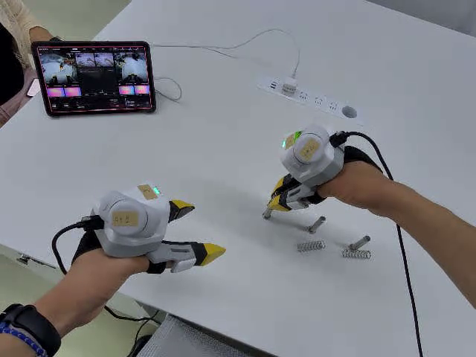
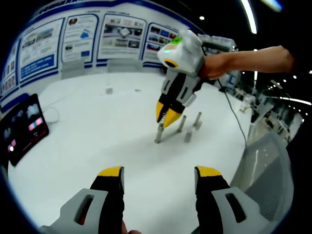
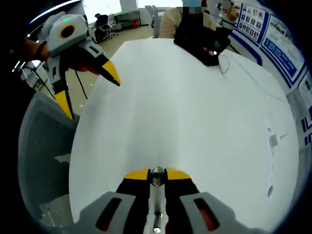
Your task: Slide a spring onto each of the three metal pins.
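My right gripper (image 1: pixel 280 202) is shut on a metal pin (image 1: pixel 267 213) whose lower end touches the white table (image 1: pixel 223 134). In the right gripper view a spring coil (image 3: pixel 156 177) sits on that pin between the yellow tips. Two more pins (image 1: pixel 317 224) (image 1: pixel 359 242) lie just right of it, each with a loose spring (image 1: pixel 311 245) (image 1: pixel 356 253) beside it. My left gripper (image 1: pixel 197 230) hovers open near the table's front edge, apart from the parts. In the left gripper view it (image 2: pixel 160 171) faces the right gripper (image 2: pixel 165 116) and the held pin (image 2: pixel 159 134).
A tablet (image 1: pixel 94 76) stands at the far left with a person behind it. A white power strip (image 1: pixel 309 97) and its cable lie at the back. A grey mesh chair (image 1: pixel 186 335) is below the table's front edge.
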